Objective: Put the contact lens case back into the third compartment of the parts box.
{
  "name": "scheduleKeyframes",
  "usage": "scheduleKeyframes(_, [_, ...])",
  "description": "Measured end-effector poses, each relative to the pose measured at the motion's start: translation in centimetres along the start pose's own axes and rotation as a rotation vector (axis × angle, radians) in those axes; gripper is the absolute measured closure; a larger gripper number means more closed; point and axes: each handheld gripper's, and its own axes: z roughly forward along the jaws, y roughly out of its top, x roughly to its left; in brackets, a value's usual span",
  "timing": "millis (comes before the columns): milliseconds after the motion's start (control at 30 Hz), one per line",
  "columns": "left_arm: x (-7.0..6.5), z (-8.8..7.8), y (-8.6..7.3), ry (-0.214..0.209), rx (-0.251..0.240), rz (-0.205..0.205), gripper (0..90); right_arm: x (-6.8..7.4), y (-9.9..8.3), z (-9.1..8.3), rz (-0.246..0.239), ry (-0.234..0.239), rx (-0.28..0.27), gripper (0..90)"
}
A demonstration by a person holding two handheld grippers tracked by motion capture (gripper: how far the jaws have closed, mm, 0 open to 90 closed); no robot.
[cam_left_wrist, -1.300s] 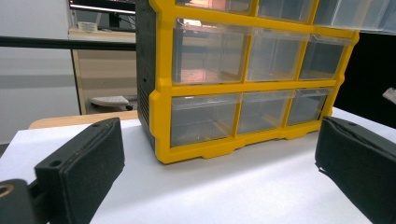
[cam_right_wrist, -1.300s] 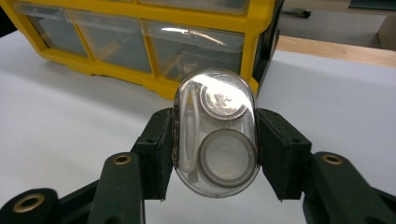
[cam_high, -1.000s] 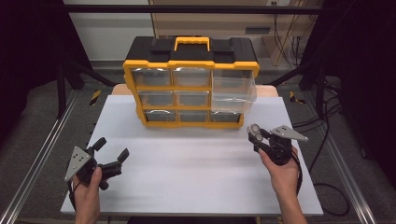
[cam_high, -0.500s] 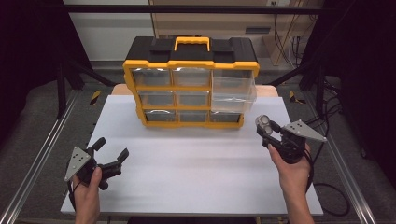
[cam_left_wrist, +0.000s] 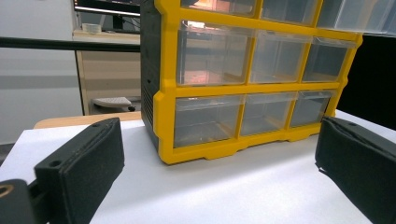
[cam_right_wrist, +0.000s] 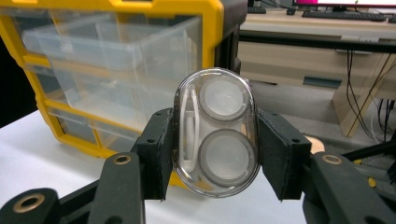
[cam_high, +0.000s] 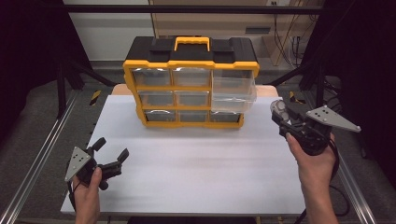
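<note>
right gripper [cam_right_wrist: 215,149] has its jaws clamped on a clear oval case [cam_right_wrist: 215,133], one black pad pressing each long side, and through the plastic you can see two round grey discs stacked one above the other with a white cord curled at the left. the case stands upright between the pads, off the table, in front of the pulled-out drawer [cam_right_wrist: 116,60]. in the high view that gripper [cam_high: 280,113] now sits higher in the frame and further toward the table's right edge than a second ago, when it was low over the white table top [cam_high: 201,163] near the organizer's bottom right corner; half a second ago it was partway up. the case [cam_high: 278,107] is level with the open clear drawer [cam_high: 233,91] of the yellow and black organizer [cam_high: 190,84], just to its right and apart from it.

left gripper [cam_high: 111,156] holds where it was at the near left corner, jaws spread wide with nothing between them, both pads [cam_left_wrist: 84,163] framing the organizer's lower drawers [cam_left_wrist: 243,114]. the organizer has not shifted.
</note>
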Motion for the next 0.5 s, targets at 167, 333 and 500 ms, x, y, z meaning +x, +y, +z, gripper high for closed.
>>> scheduleKeyframes(167, [0.5, 0.0, -0.4, -0.001, -0.003, -0.051, 1.0, 0.1, 2.4, -0.1, -0.004, 0.033, -0.019, 49.4])
scheduleKeyframes(333, [0.7, 0.2, -0.4, 0.0, -0.001, -0.057, 1.2, -0.2, 4.7, 0.4, -0.009, 0.046, -0.009, 49.4])
scheduleKeyframes(500, [0.5, 0.2, -0.3, -0.004, 0.001, -0.044, 1.2, 0.1, 6.5, 1.1, -0.02, 0.065, -0.009, 49.4])
